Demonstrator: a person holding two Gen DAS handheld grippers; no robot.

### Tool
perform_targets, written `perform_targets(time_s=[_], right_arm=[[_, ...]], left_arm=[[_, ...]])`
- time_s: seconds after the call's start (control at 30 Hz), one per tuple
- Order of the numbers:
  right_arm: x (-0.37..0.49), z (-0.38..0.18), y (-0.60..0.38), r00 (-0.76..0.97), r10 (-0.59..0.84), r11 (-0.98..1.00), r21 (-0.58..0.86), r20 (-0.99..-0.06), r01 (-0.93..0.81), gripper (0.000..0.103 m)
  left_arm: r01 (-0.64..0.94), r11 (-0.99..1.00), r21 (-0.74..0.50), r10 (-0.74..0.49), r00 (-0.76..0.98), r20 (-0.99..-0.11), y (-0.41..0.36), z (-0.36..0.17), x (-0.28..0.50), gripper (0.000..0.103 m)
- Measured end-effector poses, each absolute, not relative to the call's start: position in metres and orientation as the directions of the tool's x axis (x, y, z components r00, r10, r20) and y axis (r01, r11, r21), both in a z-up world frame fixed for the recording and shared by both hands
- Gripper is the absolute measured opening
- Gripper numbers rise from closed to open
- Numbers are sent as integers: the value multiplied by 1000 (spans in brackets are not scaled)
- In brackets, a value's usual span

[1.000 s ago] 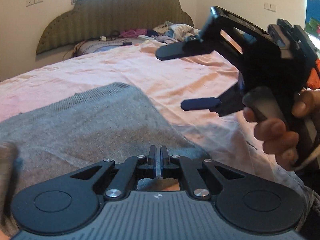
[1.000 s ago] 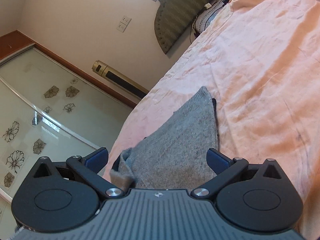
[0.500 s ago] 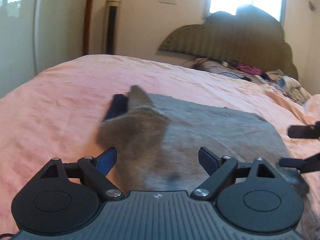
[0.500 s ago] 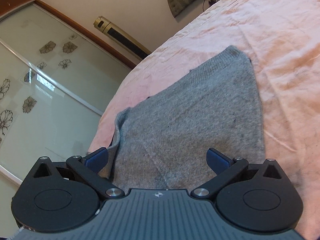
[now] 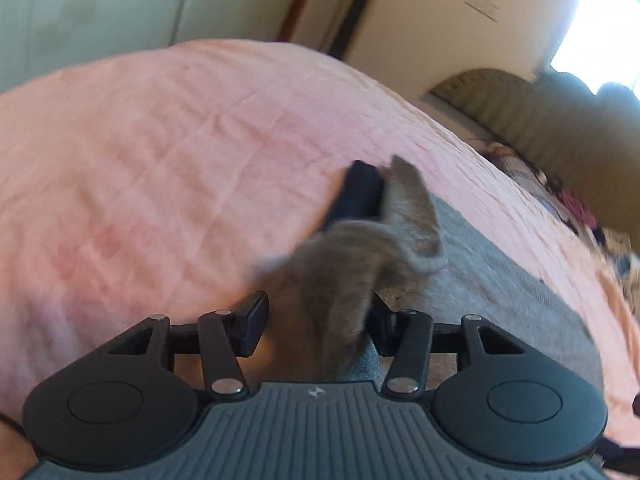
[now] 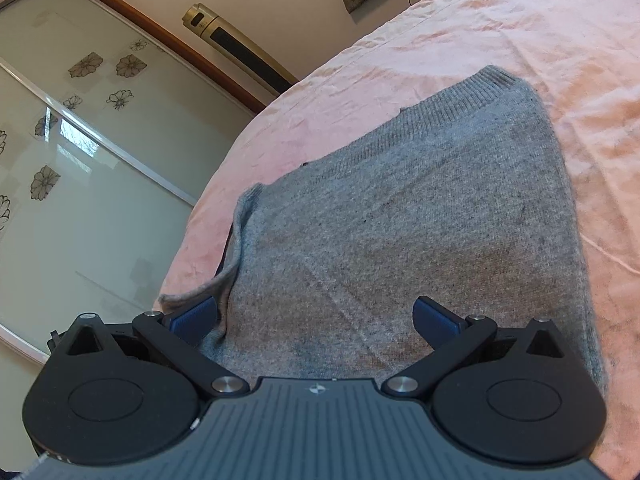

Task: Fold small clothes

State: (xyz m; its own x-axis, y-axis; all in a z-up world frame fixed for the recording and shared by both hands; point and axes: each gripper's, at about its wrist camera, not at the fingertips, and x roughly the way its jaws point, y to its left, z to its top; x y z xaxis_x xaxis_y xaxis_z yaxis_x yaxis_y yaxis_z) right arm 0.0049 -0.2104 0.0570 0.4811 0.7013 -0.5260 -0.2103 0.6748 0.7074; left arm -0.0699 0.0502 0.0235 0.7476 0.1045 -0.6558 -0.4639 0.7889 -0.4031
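Left tongs (image 5: 316,320) gape around a lifted sweater (image 6: 420,208) fold; right tongs (image 6: 316,320) gape above flat knit.

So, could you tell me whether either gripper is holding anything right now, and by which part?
Nothing looks held. The right gripper is open over the grey sweater. The left gripper is open too; a raised sweater fold lies between its fingers, blurred, not visibly pinched.
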Motion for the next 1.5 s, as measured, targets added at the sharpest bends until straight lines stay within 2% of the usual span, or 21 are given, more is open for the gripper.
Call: perform_targets(time_s=[0.1, 0.2, 0.37, 0.6, 0.67, 0.73, 0.8, 0.93, 1.07, 1.2, 1.27, 1.37, 1.5], right_arm=[[11, 57, -202, 470, 703, 677, 704, -533, -215, 103], [17, 59, -186, 448, 708, 682, 694, -546, -231, 103], [25, 71, -152, 396, 730, 677, 668, -557, -308, 103], [45, 100, -106, 356, 736, 676, 609, -576, -414, 103], [49, 106, -91, 344, 739, 672, 596, -580, -440, 103], [53, 110, -77, 331, 737, 671, 583, -589, -458, 103], [57, 112, -63, 314, 735, 670, 570, -601, -477, 103], [67, 113, -41, 289, 722, 675, 550, -629, -491, 103], [80, 110, -27, 273, 718, 679, 557, -641, -478, 103], [87, 110, -13, 257, 712, 680, 552, -653, -483, 103], [90, 109, -3, 244, 705, 681, 540, -666, -494, 103], [102, 109, 9, 238, 684, 693, 514, -689, -506, 103], [133, 110, 23, 213, 664, 706, 506, -717, -495, 103]], left_arm=[[-431, 781, -451, 54, 767, -640, 55, 25, -77, 50], [-411, 729, -548, -19, 788, -616, 61, 24, -79, 61], [-406, 732, -548, -27, 786, -618, 64, 22, -75, 59], [-402, 737, -543, -31, 783, -621, 70, 18, -72, 46], [-405, 740, -537, -28, 779, -626, 72, 17, -72, 37], [-411, 739, -534, -31, 771, -636, 76, 14, -70, 19], [-408, 733, -544, -41, 772, -634, 81, 12, -70, 14], [-386, 759, -524, -38, 777, -628, 79, 12, -72, 8], [-361, 789, -498, -37, 780, -624, 75, 15, -73, 8], [-389, 648, -654, -135, 787, -601, 101, 4, -74, 14], [-389, 636, -667, -141, 791, -595, 104, 3, -72, 14], [-355, 765, -537, -54, 796, -603, 82, 14, -68, 8], [-124, 971, -205, 14, 884, -468, 16, 42, -73, 7]])
